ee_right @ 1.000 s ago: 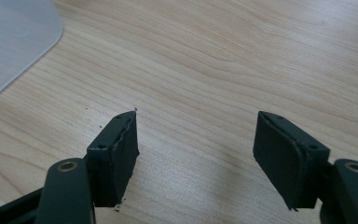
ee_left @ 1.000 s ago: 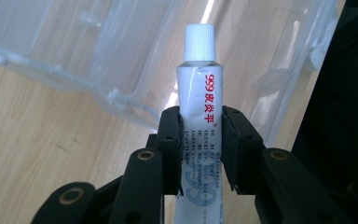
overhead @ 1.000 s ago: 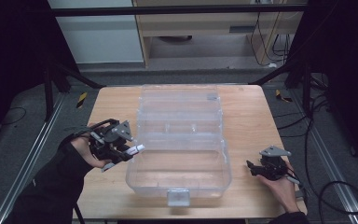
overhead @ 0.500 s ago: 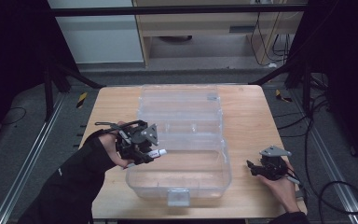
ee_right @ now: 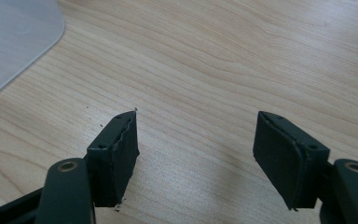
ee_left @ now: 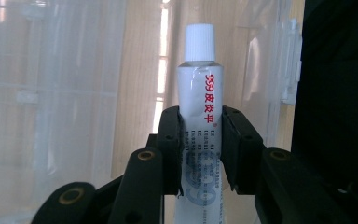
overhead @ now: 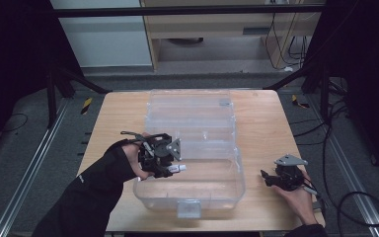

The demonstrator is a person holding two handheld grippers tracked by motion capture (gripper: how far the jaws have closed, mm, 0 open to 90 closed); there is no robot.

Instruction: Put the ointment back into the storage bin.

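Observation:
A clear plastic storage box point(overhead: 234, 190) sits open on the wooden table, its lid point(overhead: 190, 106) laid back behind it. My left gripper point(overhead: 172, 168) hovers over the box's left side, shut on a small white tube point(overhead: 177, 168) with a white cap. In the left gripper view the white tube point(ee_left: 199, 107) stands between the two black pads point(ee_left: 170, 149), red print down its side, cap pointing away over the clear box wall point(ee_left: 51, 93). At the table's right front my right gripper point(overhead: 265, 178) rests open; in the right gripper view the right gripper point(ee_right: 196, 154) has bare wood between its pads point(ee_right: 282, 156).
The wooden table point(overhead: 266, 128) has bare wood left and right of the box. A corner of the clear box point(ee_right: 14, 37) shows at the upper left of the right gripper view. Black frame posts, cables and floor rails surround the table.
My left gripper has carried the tube rightward from the table's left side to above the box's left part. The right gripper has stayed still.

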